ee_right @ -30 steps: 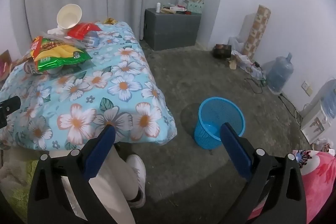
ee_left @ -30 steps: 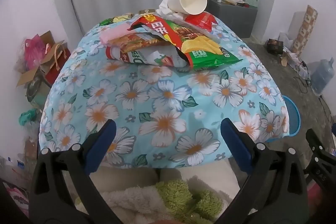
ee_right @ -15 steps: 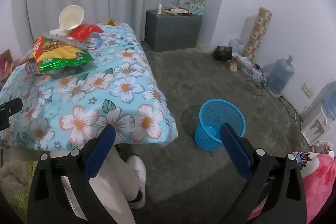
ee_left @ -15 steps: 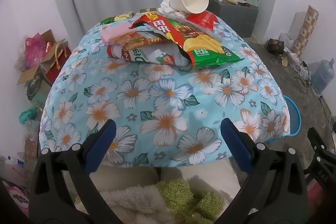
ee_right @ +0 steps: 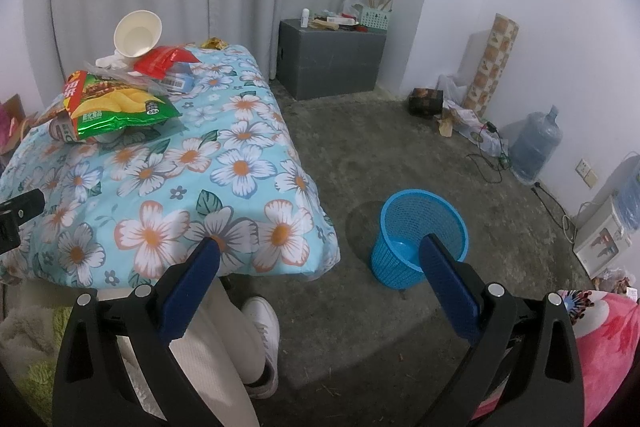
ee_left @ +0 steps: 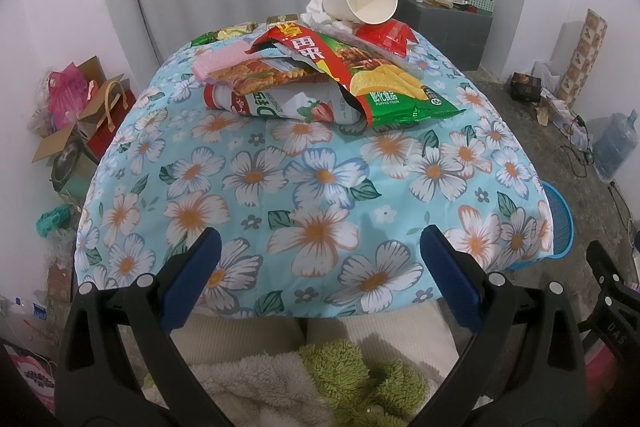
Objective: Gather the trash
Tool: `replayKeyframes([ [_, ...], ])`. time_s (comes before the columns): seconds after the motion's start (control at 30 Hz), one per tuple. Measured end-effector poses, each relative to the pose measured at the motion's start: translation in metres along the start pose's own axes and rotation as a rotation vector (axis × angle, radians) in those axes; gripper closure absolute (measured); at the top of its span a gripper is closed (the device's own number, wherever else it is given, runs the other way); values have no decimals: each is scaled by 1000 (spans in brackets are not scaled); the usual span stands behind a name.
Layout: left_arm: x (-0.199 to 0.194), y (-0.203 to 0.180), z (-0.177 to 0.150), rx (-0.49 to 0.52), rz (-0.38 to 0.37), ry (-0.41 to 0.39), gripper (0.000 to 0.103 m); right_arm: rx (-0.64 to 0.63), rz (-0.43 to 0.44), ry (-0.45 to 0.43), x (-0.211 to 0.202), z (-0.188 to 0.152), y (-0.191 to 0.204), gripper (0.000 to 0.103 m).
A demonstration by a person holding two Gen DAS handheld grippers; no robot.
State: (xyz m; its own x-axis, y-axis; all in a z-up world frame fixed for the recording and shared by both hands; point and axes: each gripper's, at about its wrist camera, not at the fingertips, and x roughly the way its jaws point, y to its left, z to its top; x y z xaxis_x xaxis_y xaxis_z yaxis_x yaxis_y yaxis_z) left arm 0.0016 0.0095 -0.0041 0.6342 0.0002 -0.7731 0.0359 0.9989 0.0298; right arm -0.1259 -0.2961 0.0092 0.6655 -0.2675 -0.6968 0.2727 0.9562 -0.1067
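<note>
A pile of trash lies at the far end of the floral-clothed table (ee_left: 320, 195): a green and red chip bag (ee_left: 372, 83), a strawberry-print bottle (ee_left: 280, 107) under it, a pink pack (ee_left: 220, 61), a red wrapper (ee_left: 384, 35) and a tipped white paper cup (ee_left: 364, 3) on crumpled tissue. My left gripper (ee_left: 320, 259) is open and empty above the table's near edge, well short of the pile. My right gripper (ee_right: 320, 267) is open and empty off the table's right side, above the floor. A blue mesh trash basket (ee_right: 416, 239) stands on the floor; the right finger overlaps it.
The chip bag (ee_right: 120, 107) and cup (ee_right: 136, 35) also show in the right wrist view. A grey cabinet (ee_right: 332, 63) stands by the curtain. A water jug (ee_right: 536, 143), cables and boxes line the right wall. Cardboard and bags (ee_left: 80, 107) sit left of the table. The person's legs are under the near edge.
Both views have shifted very slightly, as if the grippers rose or drew back a little. Nothing on the table has moved, and both grippers stay open.
</note>
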Motion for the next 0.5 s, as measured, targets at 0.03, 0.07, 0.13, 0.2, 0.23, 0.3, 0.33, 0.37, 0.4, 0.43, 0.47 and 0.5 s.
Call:
replayKeyframes([
  [0.03,0,0,0,0,0,0,7,0,0,0,0,0,0,6],
  [0.07,-1,0,-2,-1,2,-1,7,1,0,-1,0,0,0,6],
  [0.13,-1,0,-3,-2,2,-1,7,1,0,0,0,0,0,6],
  [0.2,-1,0,-2,-1,2,-1,7,3,2,0,0,0,-1,6],
  [0.23,-1,0,-2,-1,2,-1,7,3,4,-1,-1,0,0,6],
  [0.3,-1,0,-2,0,2,-1,7,1,7,-1,-1,2,3,6],
  [0.33,-1,0,-3,0,1,-1,7,1,8,-2,-2,2,4,6],
  [0.37,-1,0,-2,0,1,-1,7,0,9,-2,-3,3,4,6],
  [0.4,-1,1,-3,1,2,-1,7,0,11,-2,-2,2,4,6],
  [0.43,-1,0,-2,-1,2,0,7,1,12,-2,-2,2,4,6],
  [0.47,0,1,-3,-1,1,0,7,1,14,-1,-1,2,3,6],
  [0.5,-1,0,-2,-2,2,1,7,1,14,-1,-1,3,4,6],
])
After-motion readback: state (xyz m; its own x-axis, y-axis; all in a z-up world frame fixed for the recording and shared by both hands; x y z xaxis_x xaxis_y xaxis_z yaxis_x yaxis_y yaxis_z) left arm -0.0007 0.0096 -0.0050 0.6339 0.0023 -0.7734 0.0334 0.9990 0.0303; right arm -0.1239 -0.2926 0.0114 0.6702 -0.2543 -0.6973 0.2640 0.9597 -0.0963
